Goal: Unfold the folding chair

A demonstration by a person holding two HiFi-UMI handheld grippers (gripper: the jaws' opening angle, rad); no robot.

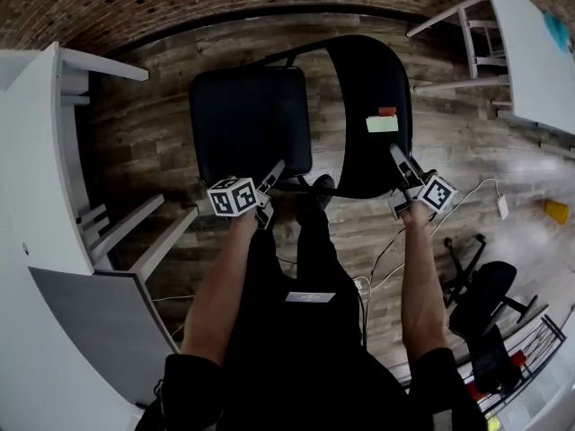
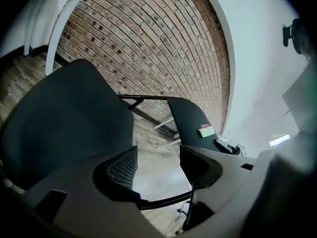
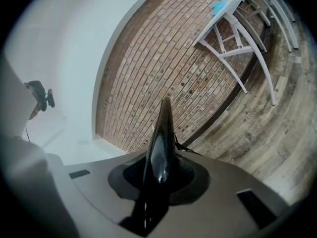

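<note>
Frame of the folding chair (image 1: 359, 151) mostly hidden under its own seat (image 1: 250, 119) and backrest (image 1: 364, 79), green label (image 1: 382, 124) too small to read (red tab (image 1: 387, 111) above it likewise), white table (image 1: 539, 52) cut by the right edge.

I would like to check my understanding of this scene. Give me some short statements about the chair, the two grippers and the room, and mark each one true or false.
1. The right gripper is closed on the edge of the chair's backrest. True.
2. The left gripper is clamped on the seat. False: its jaws stand apart near the seat and press on nothing.
3. A green note is stuck on the backrest. True.
4. The floor is covered with carpet. False: it is made of wood planks.
5. The wall beyond the chair is brick. True.
</note>
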